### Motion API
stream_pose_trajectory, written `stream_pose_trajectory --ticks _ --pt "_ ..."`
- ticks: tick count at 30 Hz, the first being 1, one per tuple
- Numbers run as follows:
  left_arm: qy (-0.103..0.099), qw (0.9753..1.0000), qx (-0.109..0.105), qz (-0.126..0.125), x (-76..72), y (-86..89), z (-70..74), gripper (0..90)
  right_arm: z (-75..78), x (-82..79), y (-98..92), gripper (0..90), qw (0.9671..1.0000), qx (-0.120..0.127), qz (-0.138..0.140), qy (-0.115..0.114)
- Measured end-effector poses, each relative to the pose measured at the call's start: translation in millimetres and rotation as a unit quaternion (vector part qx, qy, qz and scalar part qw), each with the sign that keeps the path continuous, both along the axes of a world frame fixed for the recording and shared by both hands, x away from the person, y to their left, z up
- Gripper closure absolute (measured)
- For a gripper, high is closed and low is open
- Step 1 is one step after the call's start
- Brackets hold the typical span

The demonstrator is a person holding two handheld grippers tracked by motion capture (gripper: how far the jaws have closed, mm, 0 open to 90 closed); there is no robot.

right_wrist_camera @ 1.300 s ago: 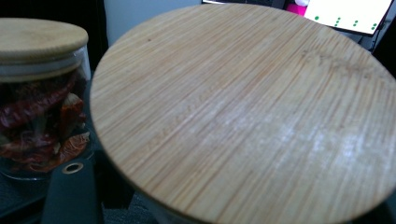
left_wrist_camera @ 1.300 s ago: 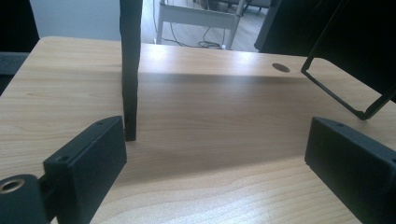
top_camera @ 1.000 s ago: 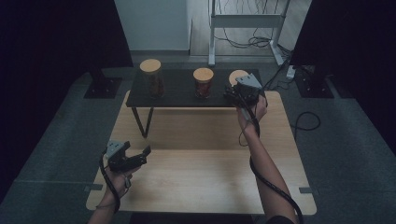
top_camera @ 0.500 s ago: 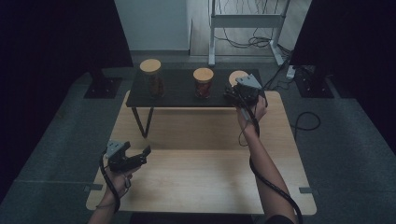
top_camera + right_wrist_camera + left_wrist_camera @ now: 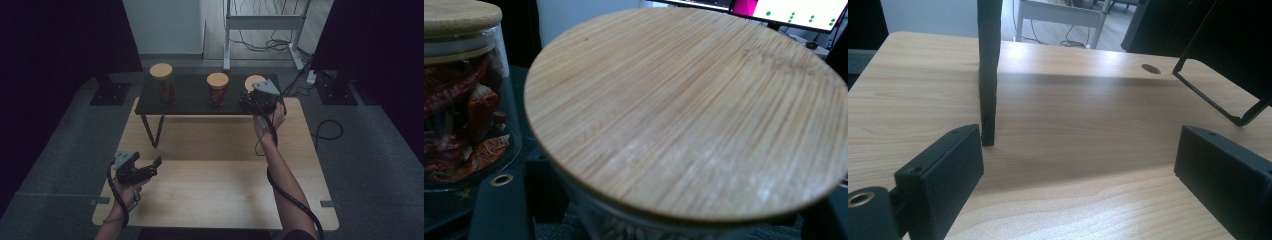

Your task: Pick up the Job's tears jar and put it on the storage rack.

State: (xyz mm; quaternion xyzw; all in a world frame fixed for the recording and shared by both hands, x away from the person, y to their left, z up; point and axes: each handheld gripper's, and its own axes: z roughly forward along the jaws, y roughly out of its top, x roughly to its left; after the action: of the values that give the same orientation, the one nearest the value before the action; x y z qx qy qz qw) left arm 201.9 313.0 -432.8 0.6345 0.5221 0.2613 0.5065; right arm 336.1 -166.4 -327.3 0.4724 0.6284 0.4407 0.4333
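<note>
Right jar taken at the shelf's right end

The right gripper (image 5: pixel 251 103) is set around the jar (image 5: pixel 684 115) under its wooden lid; whether it is clenched cannot be told. The jar stands on the black shelf (image 5: pixel 190 104), just beside the chili jar (image 5: pixel 218 89). The grip should be kept low on the glass and the jar held upright. The right arm is stretched forward; the left gripper (image 5: pixel 150 167) is held released, low over the table (image 5: pixel 215 165).

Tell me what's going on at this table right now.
A person works with a gripper in each hand. The right gripper is up at the low black shelf, its jaws around the rightmost jar, just under its wooden lid. Whether they grip it is unclear. Two more lidded jars, the middle jar and the left jar, stand alongside. The left gripper is open and empty above the wooden table.
</note>
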Motion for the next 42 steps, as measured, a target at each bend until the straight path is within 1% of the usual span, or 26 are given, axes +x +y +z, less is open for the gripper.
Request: stream_pose_trajectory --ticks 3,7,14,22,27,31,34,37,40,42 --pt "0.0 1.0 0.0 0.0 0.2 0.2 -0.2 5.1 0.0 1.7 -0.2 25.1 1.0 0.001 0.0 0.001" --pt "0.001 1.0 0.0 0.001 0.4 0.2 -0.3 5.1 1.9 6.3 -1.7 25.1 0.9999 0.007 0.0 0.01" --pt "0.001 1.0 0.0 0.0 0.4 0.3 -0.4 5.1 2.4 11.1 -4.5 25.0 0.9994 0.027 -0.004 0.021" --pt "-0.001 1.0 0.004 0.001 -0.6 -0.9 0.0 5.1 1.5 12.1 -7.9 24.6 0.999 0.037 -0.003 0.024" --pt "-0.002 1.0 0.005 0.001 -1.0 -0.9 0.4 5.1 2.0 12.4 -8.0 24.5 0.999 0.037 -0.004 0.026" --pt "-0.005 0.9999 0.011 0.002 -1.9 -2.6 0.9 5.1 3.1 12.5 -7.6 24.5 0.999 0.035 -0.004 0.028" --pt "-0.006 0.9999 0.012 0.002 -2.2 -3.1 1.1 5.0 3.4 12.6 -7.7 24.5 0.999 0.035 -0.004 0.028" --pt "-0.006 0.9999 0.014 0.006 -2.4 -3.8 1.2 5.0 3.5 12.7 -7.6 24.3 0.999 0.034 -0.003 0.028" --pt "-0.006 0.9999 0.014 0.005 -2.6 -3.7 1.5 5.0 4.2 13.0 -8.1 23.0 0.9991 0.031 -0.002 0.03" --pt "-0.007 0.9999 0.014 0.004 -2.9 -4.0 1.8 4.9 4.5 11.7 -8.1 20.0 0.9992 0.03 0.0 0.028"
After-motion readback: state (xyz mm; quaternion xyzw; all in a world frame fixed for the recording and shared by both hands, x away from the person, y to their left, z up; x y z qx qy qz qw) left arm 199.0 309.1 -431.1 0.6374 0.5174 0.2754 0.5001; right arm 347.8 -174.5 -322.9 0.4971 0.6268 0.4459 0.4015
